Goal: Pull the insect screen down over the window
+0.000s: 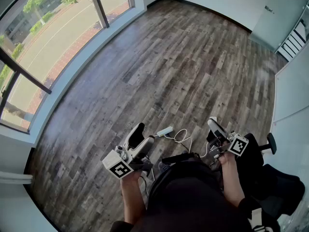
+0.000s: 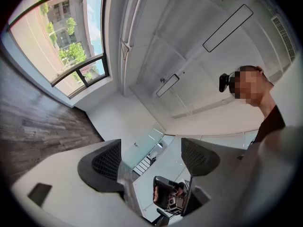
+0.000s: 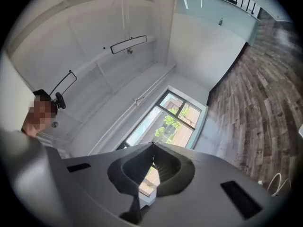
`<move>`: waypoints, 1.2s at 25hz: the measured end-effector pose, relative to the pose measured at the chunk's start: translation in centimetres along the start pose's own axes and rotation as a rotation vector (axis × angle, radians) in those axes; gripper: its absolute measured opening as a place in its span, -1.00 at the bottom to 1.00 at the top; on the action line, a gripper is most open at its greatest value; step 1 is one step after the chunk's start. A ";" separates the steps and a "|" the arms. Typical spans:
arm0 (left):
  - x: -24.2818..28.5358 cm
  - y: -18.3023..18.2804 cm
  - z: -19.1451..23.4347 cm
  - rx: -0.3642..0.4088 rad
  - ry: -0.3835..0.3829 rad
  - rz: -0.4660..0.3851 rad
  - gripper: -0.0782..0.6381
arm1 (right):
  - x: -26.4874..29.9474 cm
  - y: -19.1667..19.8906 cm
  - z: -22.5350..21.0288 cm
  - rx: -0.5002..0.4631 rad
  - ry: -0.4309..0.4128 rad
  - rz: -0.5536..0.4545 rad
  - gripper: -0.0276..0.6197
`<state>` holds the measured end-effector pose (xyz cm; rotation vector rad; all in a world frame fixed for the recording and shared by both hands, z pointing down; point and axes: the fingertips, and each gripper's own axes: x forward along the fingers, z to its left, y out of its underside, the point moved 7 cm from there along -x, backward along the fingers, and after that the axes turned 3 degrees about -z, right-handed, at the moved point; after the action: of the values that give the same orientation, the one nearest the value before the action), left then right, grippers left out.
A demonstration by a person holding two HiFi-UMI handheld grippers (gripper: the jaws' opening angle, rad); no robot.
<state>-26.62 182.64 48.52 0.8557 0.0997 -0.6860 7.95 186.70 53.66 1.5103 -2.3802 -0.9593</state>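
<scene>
1. The task looks unstarted. The window [image 1: 53,42] glass is bare, well apart from both grippers, and no insect screen can be made out.
2. The left gripper [image 1: 143,138] gapes wide and empty. The right gripper [image 1: 215,126] is pinched together on nothing.
3. The window bends in angled panes with dark, slim frames, above a matte wood-grain plank floor [image 1: 193,71].

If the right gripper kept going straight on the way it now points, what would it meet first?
Most likely the window. The shut right gripper points toward it, and nothing shows in the line between them, though how far off it stands is hard to judge.
</scene>
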 end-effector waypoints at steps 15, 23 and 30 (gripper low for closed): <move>1.2 -1.0 2.3 0.001 -0.043 -0.062 0.40 | 4.5 -2.2 -2.2 -0.016 -0.030 0.069 -0.89; 11.4 -0.5 10.8 0.041 -0.144 -0.016 0.40 | 12.0 -8.3 -14.0 0.034 -0.059 0.074 -0.88; 29.7 2.6 18.8 0.009 -0.177 0.133 0.40 | 16.6 -18.7 -28.6 0.063 -0.025 0.122 -0.88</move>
<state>-5.27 154.86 52.46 0.7987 -0.1187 -0.6349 27.16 154.95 61.60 1.3628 -2.5093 -0.8891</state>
